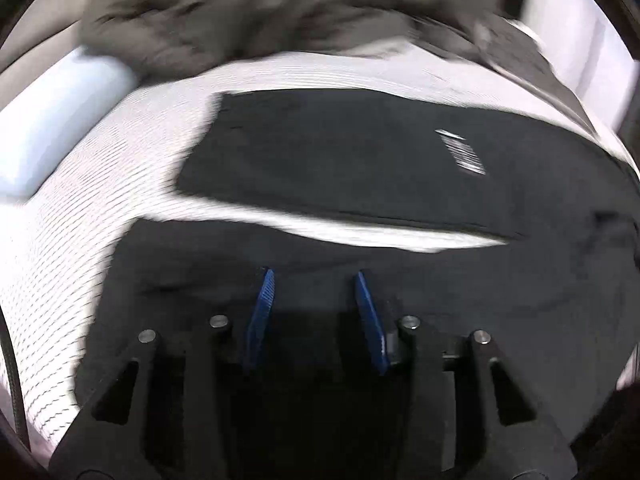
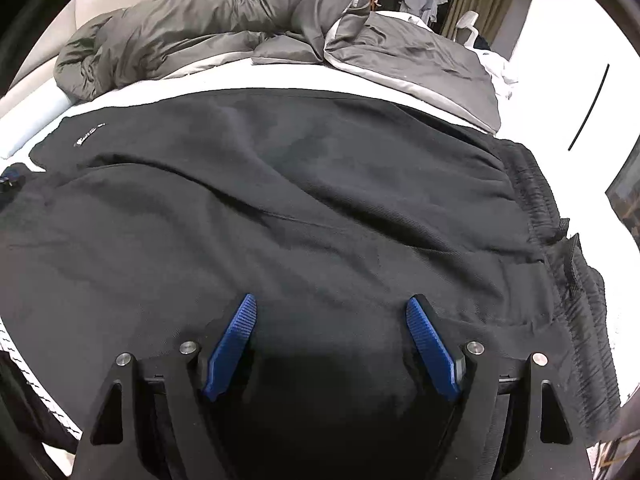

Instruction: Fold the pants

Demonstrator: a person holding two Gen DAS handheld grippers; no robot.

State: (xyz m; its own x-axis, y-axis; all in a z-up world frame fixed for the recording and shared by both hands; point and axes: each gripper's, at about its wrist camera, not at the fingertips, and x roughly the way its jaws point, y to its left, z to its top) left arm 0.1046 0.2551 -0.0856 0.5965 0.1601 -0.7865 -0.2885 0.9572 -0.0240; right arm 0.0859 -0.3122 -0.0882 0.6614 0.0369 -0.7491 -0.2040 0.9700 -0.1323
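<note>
The left gripper [image 1: 314, 276] stands partly open, the right gripper [image 2: 331, 303] wide, both empty above the black knit pants [image 2: 280, 184] (ribbed waistband at right) spread on the white bed [image 1: 64, 240].

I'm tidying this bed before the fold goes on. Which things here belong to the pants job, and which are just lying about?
Part of the job:
- black pants
- left gripper, open over a pant leg
- right gripper, open over the pants
- bed sheet they lie on

Just lying about:
- grey duvet
- white pillow
- white chair
</note>
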